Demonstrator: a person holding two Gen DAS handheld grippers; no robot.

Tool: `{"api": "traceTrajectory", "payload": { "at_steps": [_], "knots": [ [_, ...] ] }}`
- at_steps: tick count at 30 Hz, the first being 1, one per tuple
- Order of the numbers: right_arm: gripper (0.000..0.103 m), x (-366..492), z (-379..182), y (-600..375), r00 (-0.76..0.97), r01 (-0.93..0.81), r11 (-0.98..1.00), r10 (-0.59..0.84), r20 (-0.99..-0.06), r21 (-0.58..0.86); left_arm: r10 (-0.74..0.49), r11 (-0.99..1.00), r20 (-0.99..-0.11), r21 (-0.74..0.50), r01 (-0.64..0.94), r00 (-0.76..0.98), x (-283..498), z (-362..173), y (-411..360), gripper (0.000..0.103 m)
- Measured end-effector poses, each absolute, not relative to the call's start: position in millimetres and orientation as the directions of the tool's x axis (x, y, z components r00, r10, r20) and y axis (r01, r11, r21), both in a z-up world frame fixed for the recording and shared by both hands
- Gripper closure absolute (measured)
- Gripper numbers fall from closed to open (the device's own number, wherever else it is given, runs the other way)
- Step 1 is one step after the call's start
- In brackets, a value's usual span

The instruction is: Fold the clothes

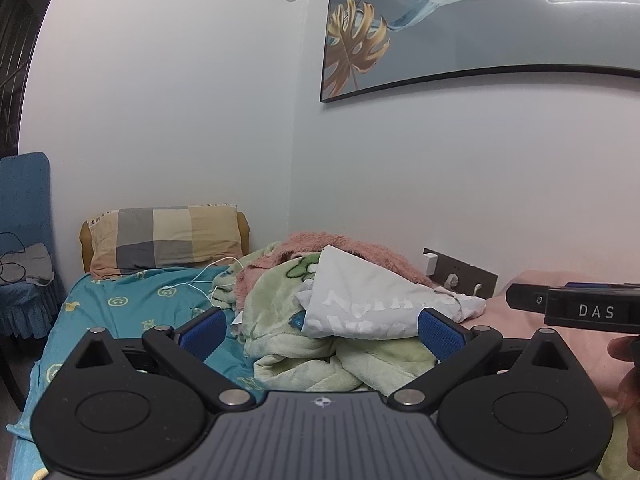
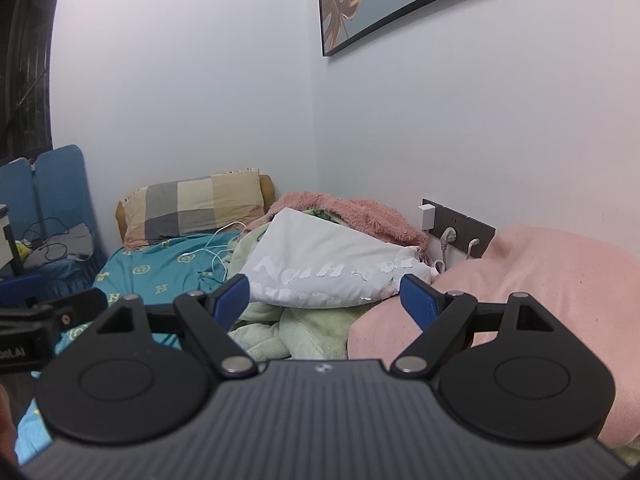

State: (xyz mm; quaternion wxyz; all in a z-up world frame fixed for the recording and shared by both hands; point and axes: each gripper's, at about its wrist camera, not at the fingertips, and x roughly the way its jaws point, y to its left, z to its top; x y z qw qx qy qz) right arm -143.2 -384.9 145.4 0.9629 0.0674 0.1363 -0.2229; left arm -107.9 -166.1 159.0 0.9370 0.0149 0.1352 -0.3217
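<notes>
Pale blue walls meet in a corner behind a single bed dressed in a teal sheet printed with yellow-green emblems. Crumpled white garment with cracked pale lettering: lies on top of the bedding heap at the middle of the bed, near the wall, its printed side facing the cameras; in the right wrist view the same garment appears between the two blue pads. Light green fleece blanket with a cartoon print: bunched directly under and in front of the garment. Shaggy dusty-pink throw: behind the garment, against the wall. Smooth pink pillow or cushion: to the right of the garment. Dark wall socket strip with a white adapter and plugs: on the wall behind the garment, to its right. Thin white cable: trails across the sheet to the left of the garment. Checked grey, beige and cream pillow: at the head of the bed, well to the left of the garment. Blue fabric-covered chair holding grey cloth and dark cords: beyond the bed edge, farthest left of the garment. Framed picture with a gold leaf motif: on the wall above the garment. Left gripper: blue-padded fingers spread wide, hovering short of the garment, holding nothing. Right gripper: fingers likewise spread wide and empty, in front of the garment.
</notes>
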Motion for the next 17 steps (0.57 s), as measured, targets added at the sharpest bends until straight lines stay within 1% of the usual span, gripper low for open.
{"api": "traceTrajectory", "payload": {
  "at_steps": [17],
  "knots": [
    [0.019,-145.4,145.3,-382.7,0.864,0.449,0.889,-0.408,-0.296,0.084,-0.609,0.782,-0.269,-0.047,0.621,0.746,-112.7,160.8,-165.9,0.0]
  ]
}}
